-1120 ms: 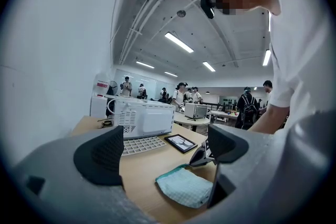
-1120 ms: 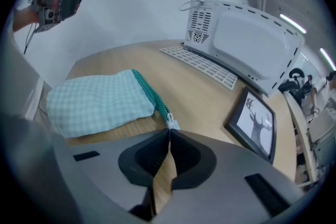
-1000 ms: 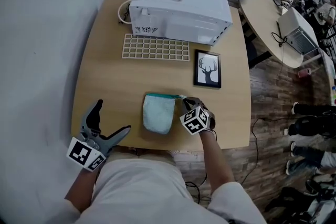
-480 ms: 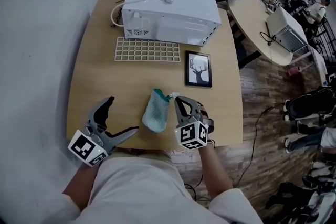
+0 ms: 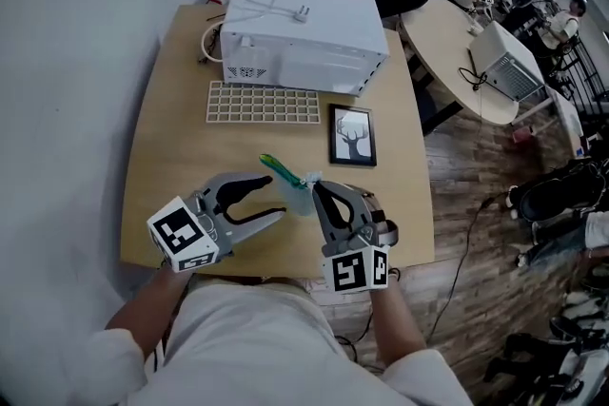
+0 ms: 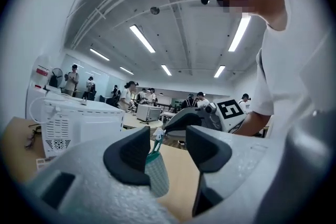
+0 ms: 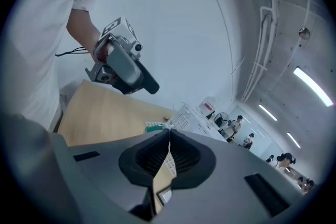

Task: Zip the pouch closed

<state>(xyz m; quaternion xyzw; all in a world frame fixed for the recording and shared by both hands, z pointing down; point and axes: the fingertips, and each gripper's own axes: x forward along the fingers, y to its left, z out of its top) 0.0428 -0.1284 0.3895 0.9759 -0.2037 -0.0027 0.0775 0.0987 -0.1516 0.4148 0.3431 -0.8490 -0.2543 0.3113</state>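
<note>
Teal pouch [image 5: 298, 197] aloft!

It dangles just before the picture frame [image 5: 352, 135], top pinched in the right gripper [image 5: 319, 195]'s shut jaws. Left gripper [image 5: 276, 198] jaws closing round it (no contact yet); grabbing slack fabric could jam the zip.

I can't make out any words or numbers here. The two marker cubes [image 5: 184, 235] show only black-and-white square patterns. A red label [image 6: 41, 72] beyond the white appliance [image 5: 300, 33] is too blurred to read.

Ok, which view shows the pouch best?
Left gripper view: the pouch hangs close up, pale body and green zip edge visible. Head view shows it small and edge-on; right gripper view only a green sliver.
</note>
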